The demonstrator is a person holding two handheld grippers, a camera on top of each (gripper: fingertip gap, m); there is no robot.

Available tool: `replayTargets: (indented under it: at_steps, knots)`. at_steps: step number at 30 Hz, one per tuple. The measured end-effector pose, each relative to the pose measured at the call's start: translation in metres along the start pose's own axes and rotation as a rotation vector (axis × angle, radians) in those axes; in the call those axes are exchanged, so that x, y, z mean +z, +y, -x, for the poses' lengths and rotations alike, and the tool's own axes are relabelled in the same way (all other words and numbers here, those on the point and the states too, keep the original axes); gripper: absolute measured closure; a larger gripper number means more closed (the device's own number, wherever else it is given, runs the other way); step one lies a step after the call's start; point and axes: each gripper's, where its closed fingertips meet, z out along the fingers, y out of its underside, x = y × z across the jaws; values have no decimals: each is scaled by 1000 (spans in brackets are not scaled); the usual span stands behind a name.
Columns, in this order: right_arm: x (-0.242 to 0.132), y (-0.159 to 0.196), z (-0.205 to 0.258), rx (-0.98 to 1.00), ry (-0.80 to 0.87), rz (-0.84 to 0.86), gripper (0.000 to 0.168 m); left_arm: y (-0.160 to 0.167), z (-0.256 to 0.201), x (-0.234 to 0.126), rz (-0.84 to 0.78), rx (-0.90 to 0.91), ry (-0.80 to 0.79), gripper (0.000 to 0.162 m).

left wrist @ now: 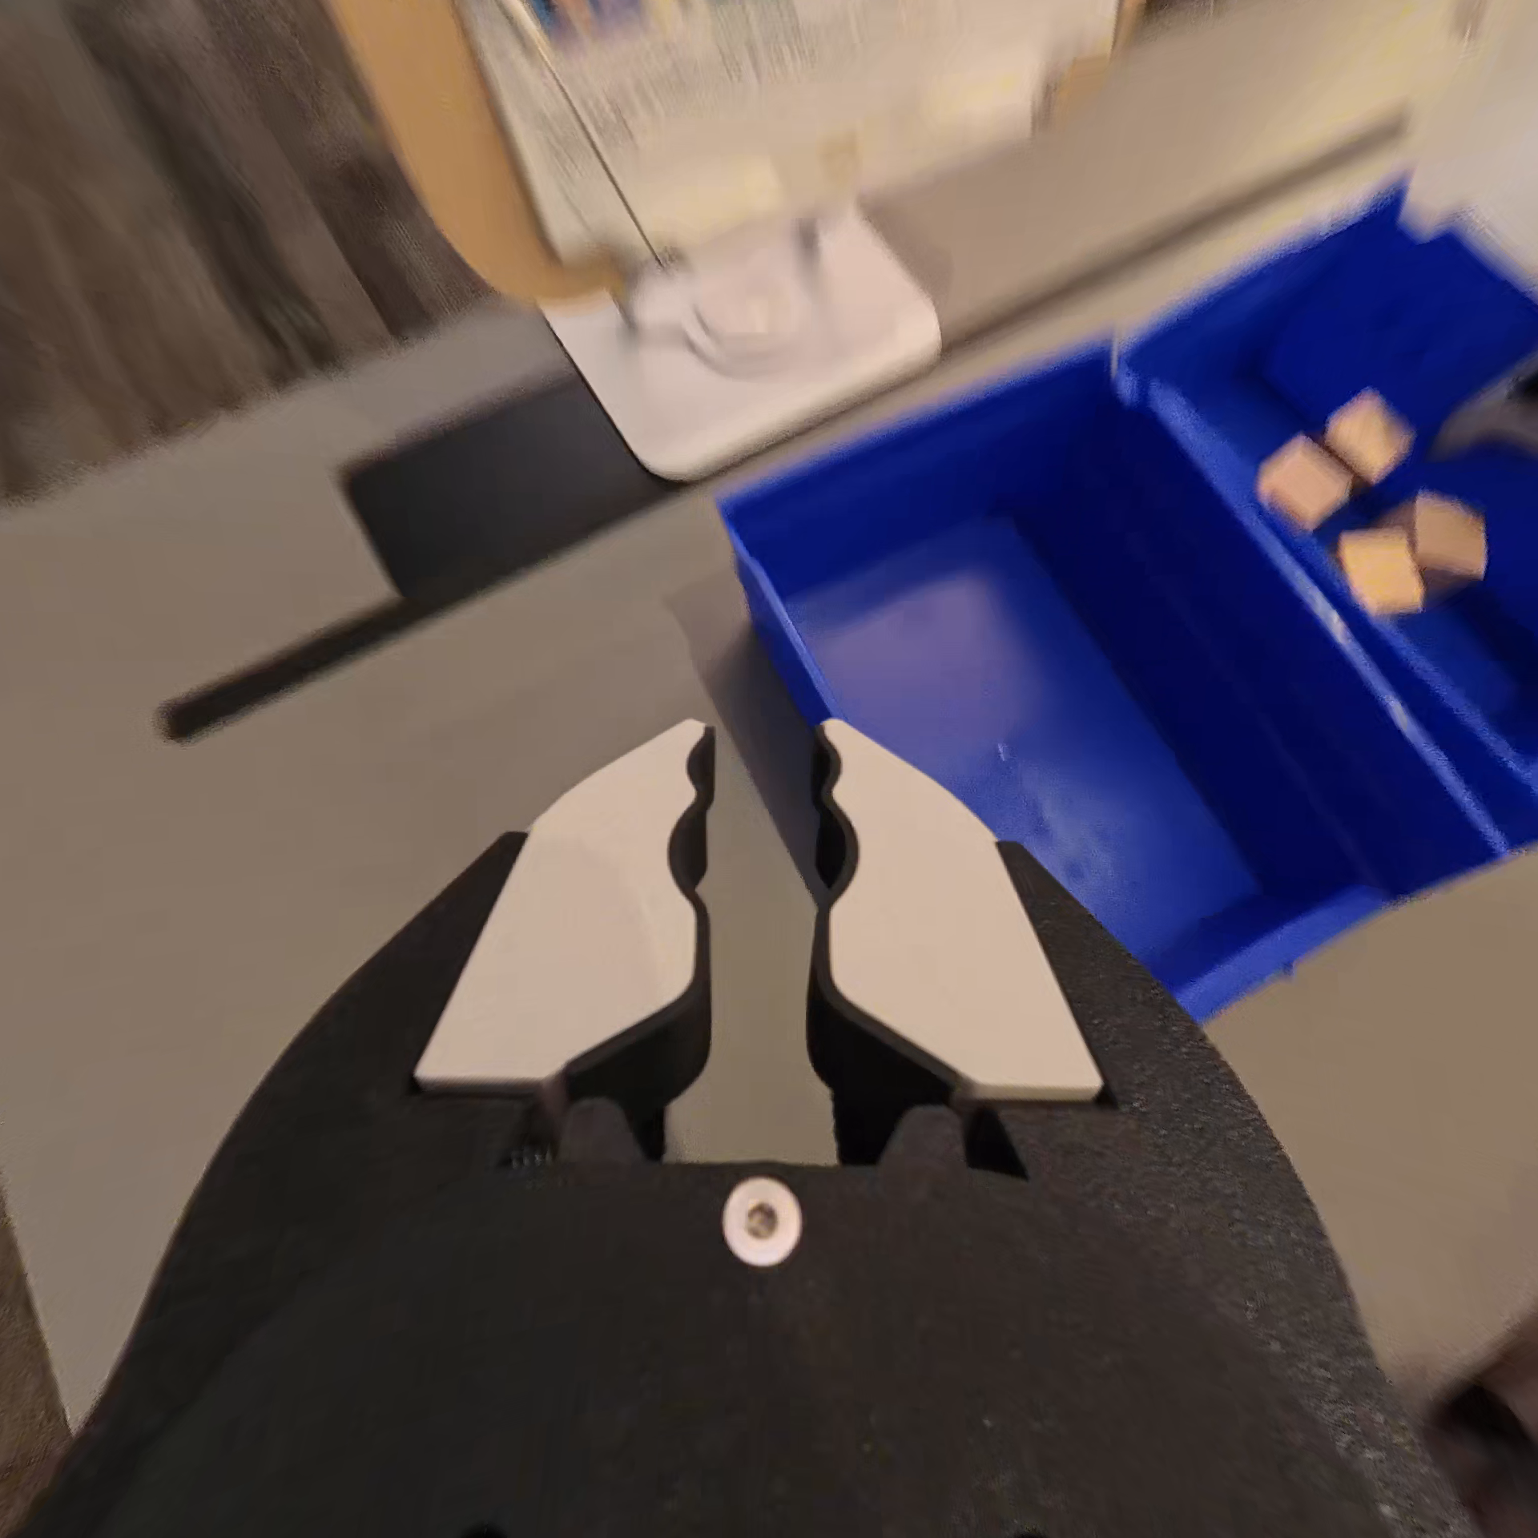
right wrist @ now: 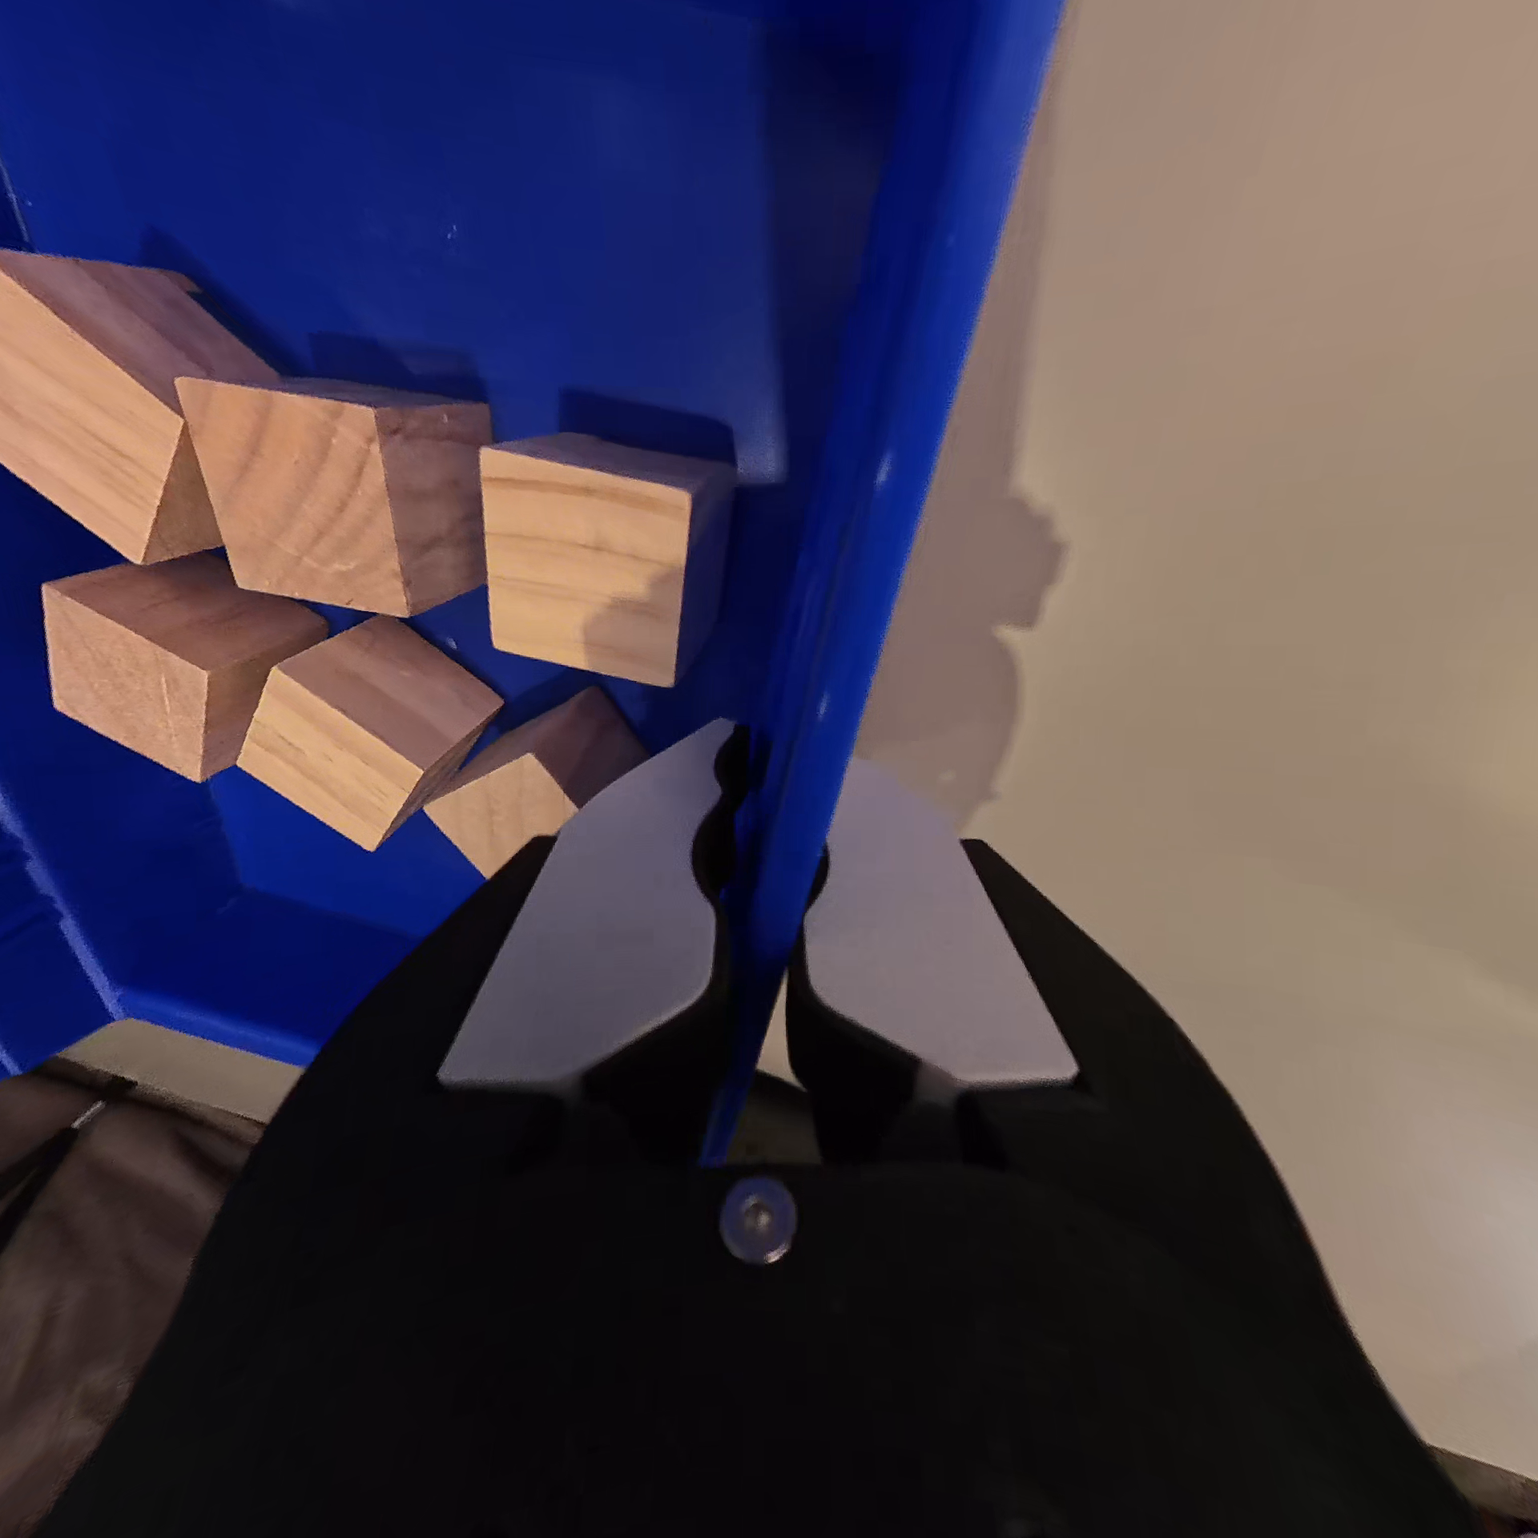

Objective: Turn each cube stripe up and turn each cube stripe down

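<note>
Several plain wooden cubes lie loose in a blue bin; no stripe shows on their visible faces. My right gripper is shut on the bin's right side wall, one finger inside and one outside. In the left wrist view, the same cubes sit in the right-hand blue bin. An empty blue bin stands beside it on the left. My left gripper is open and empty, above the grey table, just left of the empty bin's near corner.
A white stand base and a black flat block sit at the back of the table. A dark strip lies on the table to the left. The left wrist view is motion-blurred. A beige surface lies right of the bin.
</note>
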Motion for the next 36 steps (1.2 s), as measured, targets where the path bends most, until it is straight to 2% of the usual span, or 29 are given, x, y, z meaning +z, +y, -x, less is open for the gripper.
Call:
replayTargets:
  at_steps: [4, 10, 16, 22, 25, 28, 31, 36]
  knots:
    - [-1, -2, -3, -21, -18, -6, 161, -36, 27, -79, -391, -66, -77, 149]
    - [-9, 9, -22, 12, -24, 20, 161, -44, 36, -150, -730, -37, -68, 141]
    - [-41, 23, -29, 23, -3, 44, 162, -32, 43, -155, -692, -62, -19, 140]
    - [-118, 13, -3, 13, 62, 55, 162, -29, 43, -148, -642, -58, -14, 140]
    - [-151, -12, 36, -39, 102, 61, 162, -30, 38, -145, -629, -58, -8, 139]
    - [-162, -50, 98, -141, 105, 61, 162, -30, 37, -146, -613, -69, -45, 128]
    - [-154, -93, 174, -267, 64, 58, 162, -32, 34, -158, -648, -45, -97, 126]
    - [-116, -154, 309, -488, -29, 62, 162, -31, 16, -176, -700, -1, -65, 127]
